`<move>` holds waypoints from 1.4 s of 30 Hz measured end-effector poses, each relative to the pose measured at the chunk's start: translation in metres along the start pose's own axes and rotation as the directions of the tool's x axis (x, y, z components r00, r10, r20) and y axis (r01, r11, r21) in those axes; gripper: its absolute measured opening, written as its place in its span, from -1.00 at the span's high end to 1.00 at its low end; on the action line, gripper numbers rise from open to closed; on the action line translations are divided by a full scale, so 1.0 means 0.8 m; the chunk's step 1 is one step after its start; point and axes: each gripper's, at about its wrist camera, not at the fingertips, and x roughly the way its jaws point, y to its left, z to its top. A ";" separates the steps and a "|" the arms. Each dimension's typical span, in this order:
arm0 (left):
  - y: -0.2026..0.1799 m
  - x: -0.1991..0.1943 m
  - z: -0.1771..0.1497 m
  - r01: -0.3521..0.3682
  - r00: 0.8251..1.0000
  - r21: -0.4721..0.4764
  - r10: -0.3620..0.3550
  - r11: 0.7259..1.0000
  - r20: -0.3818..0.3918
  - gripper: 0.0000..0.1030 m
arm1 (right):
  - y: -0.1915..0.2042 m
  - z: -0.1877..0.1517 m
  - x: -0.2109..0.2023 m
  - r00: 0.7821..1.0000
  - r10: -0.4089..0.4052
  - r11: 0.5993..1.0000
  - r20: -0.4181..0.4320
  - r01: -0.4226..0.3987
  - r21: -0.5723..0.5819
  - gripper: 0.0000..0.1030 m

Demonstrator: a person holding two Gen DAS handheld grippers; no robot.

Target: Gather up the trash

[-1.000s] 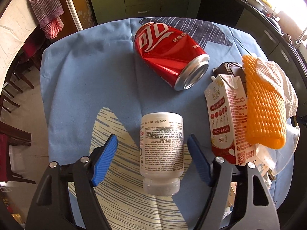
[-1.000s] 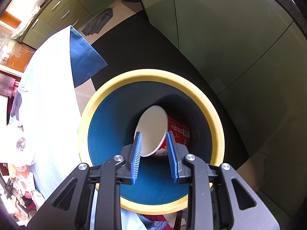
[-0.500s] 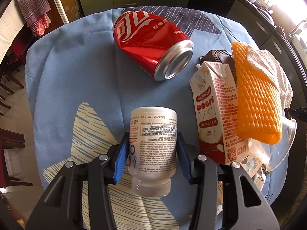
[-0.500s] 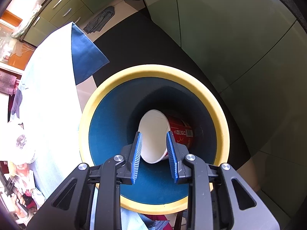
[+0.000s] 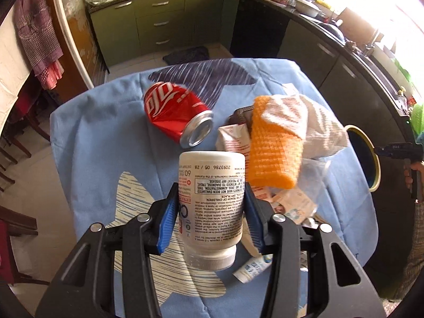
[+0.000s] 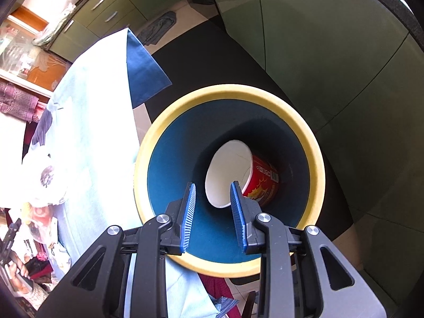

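My left gripper [image 5: 210,198] is shut on a white pill bottle [image 5: 212,198] and holds it above the blue tablecloth [image 5: 100,137], cap toward the camera. A dented red soda can [image 5: 176,114] lies behind it. A milk carton [image 5: 234,140], an orange net sponge [image 5: 275,148] and a white cloth [image 5: 318,122] lie to the right. My right gripper [image 6: 213,188] is open and empty above the yellow-rimmed blue bin [image 6: 315,148]. A red paper cup [image 6: 238,173] lies inside the bin. The bin also shows at the right in the left wrist view [image 5: 371,153].
Wrappers and a small tube [image 5: 251,267] lie near the table's right edge. Green kitchen cabinets [image 5: 159,21] stand behind the table. Chairs [image 5: 13,143] stand at the left. The bin stands on the floor beside the cloth-covered table [image 6: 92,122], next to cabinet doors [image 6: 331,39].
My left gripper closed on the pill bottle and lifted it off the table. The red cup dropped from my right gripper's fingers to the bin's bottom, and the right gripper rose a little.
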 end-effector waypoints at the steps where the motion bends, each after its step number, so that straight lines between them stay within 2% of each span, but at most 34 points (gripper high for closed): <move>1: -0.011 -0.011 0.002 0.019 1.000 0.023 -0.019 1.000 0.013 0.13 | 0.001 -0.004 -0.002 1.000 0.001 1.000 0.002 -0.001 -0.003 0.46; 6: -0.096 -0.051 0.020 0.121 0.990 0.176 -0.131 0.977 0.048 0.13 | -0.003 -0.011 -0.018 0.999 0.030 0.999 0.025 -0.030 -0.011 0.46; 9: -0.161 -0.055 0.034 0.215 0.974 0.262 -0.226 0.941 0.011 0.13 | -0.003 -0.023 -0.033 0.998 0.046 0.999 0.049 -0.044 -0.029 0.46; 11: -0.207 -0.044 0.046 0.248 0.967 0.319 -0.256 0.915 -0.018 0.13 | -0.003 -0.031 -0.043 0.996 0.055 0.998 0.064 -0.052 -0.041 0.46; 15: -0.309 -0.005 0.069 0.334 0.942 0.396 -0.319 0.856 -0.106 0.13 | -0.008 -0.051 -0.062 0.993 0.071 0.996 0.096 -0.065 -0.065 0.46; 18: -0.383 0.038 0.084 0.370 0.929 0.429 -0.334 0.824 -0.159 0.13 | -0.017 -0.068 -0.075 0.990 0.075 0.995 0.120 -0.067 -0.076 0.39; 21: -0.452 0.093 0.094 0.374 0.927 0.457 -0.316 0.807 -0.200 0.13 | -0.032 -0.084 -0.087 0.986 0.084 0.994 0.145 -0.074 -0.075 0.39; 25: -0.527 0.169 0.097 0.372 0.923 0.459 -0.271 0.807 -0.272 0.13 | -0.057 -0.099 -0.100 0.982 0.091 0.995 0.165 -0.083 -0.055 0.39; 30: -0.573 0.242 0.100 0.335 0.926 0.452 -0.202 0.827 -0.318 0.12 | -0.086 -0.112 -0.107 0.982 0.088 0.996 0.168 -0.085 -0.028 0.39; 35: -0.581 0.288 0.109 0.310 0.919 0.401 -0.163 0.862 -0.359 0.04 | -0.091 -0.111 -0.107 0.981 0.091 0.996 0.169 -0.089 -0.019 0.39; 38: -0.570 0.273 0.111 0.312 0.920 0.398 -0.171 0.863 -0.352 0.04 | -0.088 -0.108 -0.104 0.982 0.094 0.995 0.163 -0.091 -0.026 0.39; 42: -0.523 0.211 0.103 0.344 0.923 0.390 -0.230 0.854 -0.309 0.03 | -0.079 -0.104 -0.098 0.984 0.099 0.995 0.149 -0.093 -0.046 0.39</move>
